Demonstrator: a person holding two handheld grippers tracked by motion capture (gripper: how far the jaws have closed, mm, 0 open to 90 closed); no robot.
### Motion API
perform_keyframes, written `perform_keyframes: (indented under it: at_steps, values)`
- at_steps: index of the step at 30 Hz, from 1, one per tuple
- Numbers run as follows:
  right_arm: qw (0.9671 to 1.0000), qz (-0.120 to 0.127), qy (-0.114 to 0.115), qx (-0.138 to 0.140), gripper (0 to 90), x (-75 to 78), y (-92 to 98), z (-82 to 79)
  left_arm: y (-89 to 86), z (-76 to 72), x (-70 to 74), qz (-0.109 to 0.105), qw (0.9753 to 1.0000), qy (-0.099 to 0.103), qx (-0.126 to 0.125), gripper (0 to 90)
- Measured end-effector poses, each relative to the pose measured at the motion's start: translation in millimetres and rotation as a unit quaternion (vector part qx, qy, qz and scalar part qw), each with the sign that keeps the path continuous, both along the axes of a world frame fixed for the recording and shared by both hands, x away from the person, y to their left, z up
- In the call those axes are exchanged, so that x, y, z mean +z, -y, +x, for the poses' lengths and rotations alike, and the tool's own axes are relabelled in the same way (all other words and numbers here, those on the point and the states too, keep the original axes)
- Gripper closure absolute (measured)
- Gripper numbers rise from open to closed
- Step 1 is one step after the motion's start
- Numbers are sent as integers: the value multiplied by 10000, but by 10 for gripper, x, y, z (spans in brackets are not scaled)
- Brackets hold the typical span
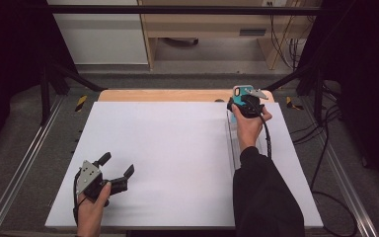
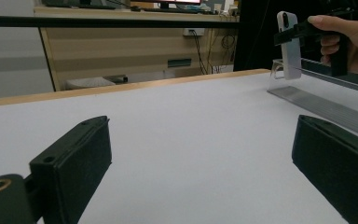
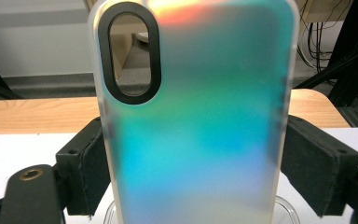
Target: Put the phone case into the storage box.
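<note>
Black pads of the right tool point(image 3: 193, 172) clamp the phone case point(image 3: 193, 112) by its long edges, upright over a clear stand point(image 2: 307, 100) at the worktop's point(image 1: 177, 148) far right — light, thin, slick, flexes if squeezed — left tool point(image 1: 116, 168) wide open, idle.

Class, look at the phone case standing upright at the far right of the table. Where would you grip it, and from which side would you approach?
Grip the phone case across its two long edges, below the camera cutout, coming in from its broad face. It stands upright over the clear stand, so the narrow edges offer flat, parallel surfaces. The right gripper already clamps it this way.
</note>
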State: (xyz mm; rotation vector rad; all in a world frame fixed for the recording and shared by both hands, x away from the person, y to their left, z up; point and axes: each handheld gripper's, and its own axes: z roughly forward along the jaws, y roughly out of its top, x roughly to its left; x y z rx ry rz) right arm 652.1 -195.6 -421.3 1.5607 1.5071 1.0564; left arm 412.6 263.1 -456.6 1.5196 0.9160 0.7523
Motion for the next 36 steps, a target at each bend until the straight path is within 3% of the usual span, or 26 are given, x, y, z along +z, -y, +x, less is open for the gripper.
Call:
perform_keyframes:
  at_steps: [13,36]
  values:
    - [10000,65,-61,4,174,-25,14,-60,10,-4,2,-24,10000,-13,-32,43]
    - [9999,-87,-107,-48,174,-99,-46,-60,11,-9,11,-104,9999,7,-63,43]
